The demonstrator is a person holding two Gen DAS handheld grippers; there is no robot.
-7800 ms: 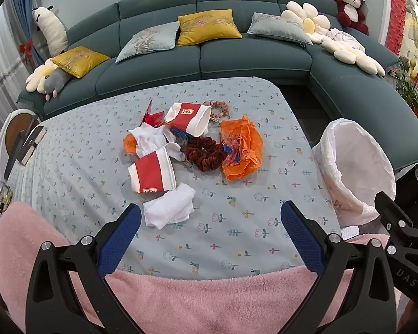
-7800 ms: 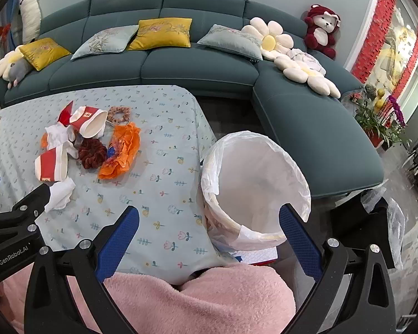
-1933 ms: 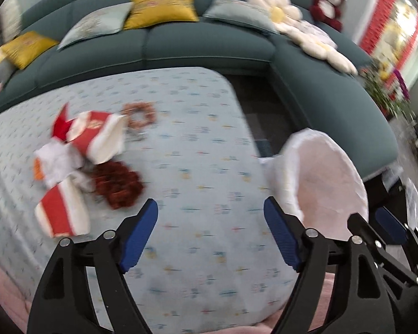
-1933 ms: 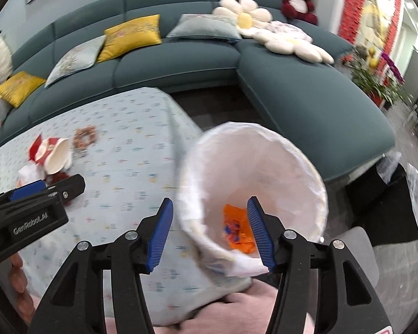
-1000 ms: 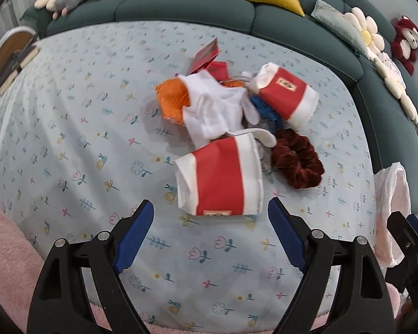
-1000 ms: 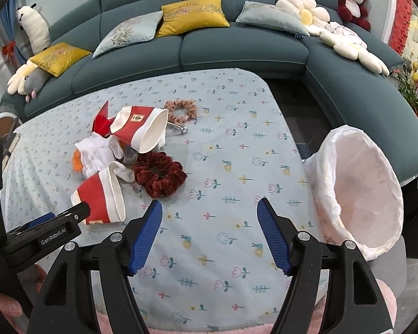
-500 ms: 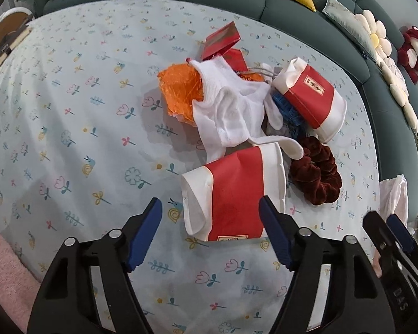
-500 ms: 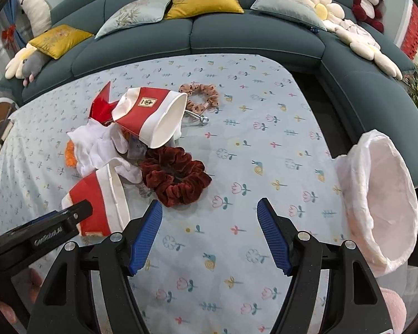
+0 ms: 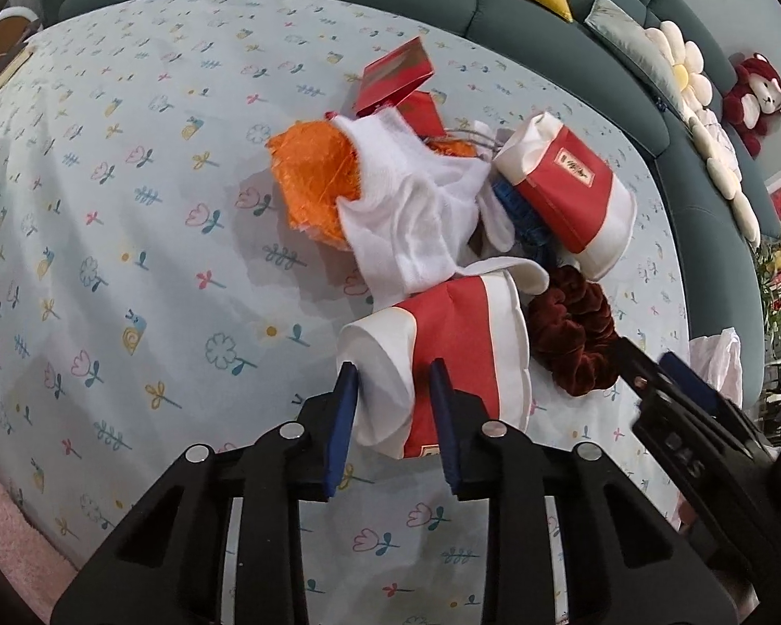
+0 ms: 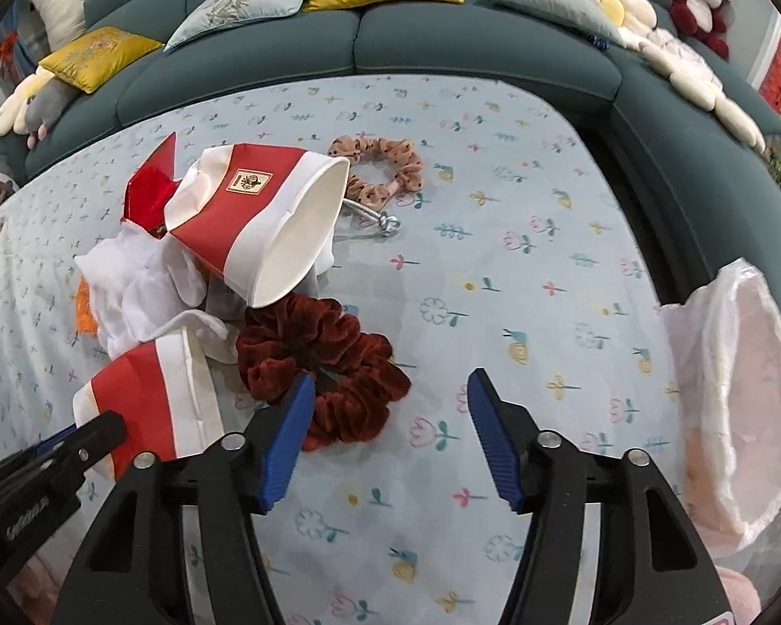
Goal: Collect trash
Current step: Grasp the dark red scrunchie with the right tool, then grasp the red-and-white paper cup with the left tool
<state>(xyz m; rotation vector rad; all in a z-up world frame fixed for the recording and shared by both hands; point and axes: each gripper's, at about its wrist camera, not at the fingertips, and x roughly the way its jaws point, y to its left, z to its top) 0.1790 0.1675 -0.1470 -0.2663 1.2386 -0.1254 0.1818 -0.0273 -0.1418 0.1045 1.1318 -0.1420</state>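
Red-and-white paper is now pinched in my left claw (image 9: pixel 393 398): half a second ago its blue fingers straddled the near paper cup (image 9: pixel 442 359) with room to spare, and now they have closed narrow on its crushed base, so I judge the grasp made and a lift toward the bag next. My right claw (image 10: pixel 390 437) hangs wide and holds nothing, its left finger just over the dark red scrunchie (image 10: pixel 323 359) on the desk (image 10: pixel 494 260). The white-lined trash bag (image 10: pixel 744 385) stands off the desk's right edge, well apart from the pile. Counting what remains, near to far: two paper cups, the one I hold and a second cup (image 10: pixel 265 219) lying on its side with its mouth toward me; two scrunchies, the dark red one and a pink dotted scrunchie (image 10: pixel 377 169) farther back; one white cloth (image 9: pixel 416 219); one orange mesh wad (image 9: pixel 315 177); one red card packet (image 9: pixel 395 80). Something blue between the cups I cannot identify. Beyond it all runs the teal sofa (image 10: pixel 442 47).
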